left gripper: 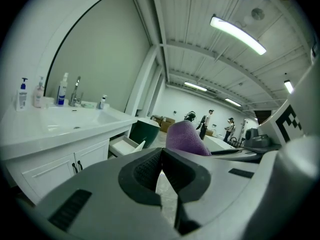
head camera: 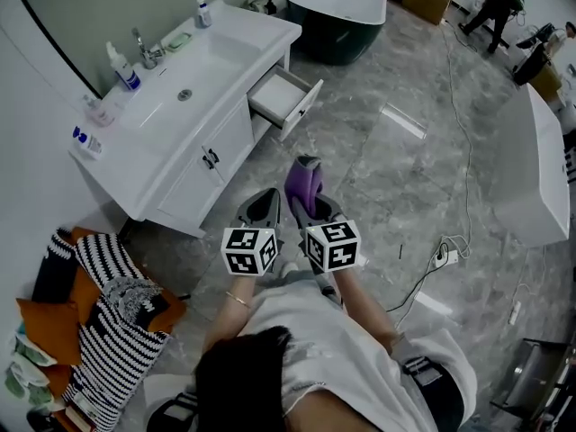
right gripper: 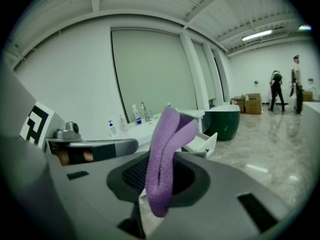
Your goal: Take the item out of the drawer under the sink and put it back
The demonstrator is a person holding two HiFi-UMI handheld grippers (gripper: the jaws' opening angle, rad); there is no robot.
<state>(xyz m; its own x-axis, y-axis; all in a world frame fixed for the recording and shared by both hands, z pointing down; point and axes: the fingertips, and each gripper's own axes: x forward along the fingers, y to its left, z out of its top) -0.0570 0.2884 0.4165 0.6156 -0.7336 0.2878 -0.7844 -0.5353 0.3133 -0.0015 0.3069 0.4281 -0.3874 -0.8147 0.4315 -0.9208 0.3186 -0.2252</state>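
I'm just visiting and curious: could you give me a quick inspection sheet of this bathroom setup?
Surface: grey marble floor; white vanity top with sink.
Job's things: drawer open; purple towel out of it.
Clutter: bottles on vanity top; striped cloths heaped on floor.
Grippers: right gripper shut on purple towel; left gripper shut, empty.
Cables: white cables and a power strip on floor.
Surroundings: dark bathtub, white tub, people far off.
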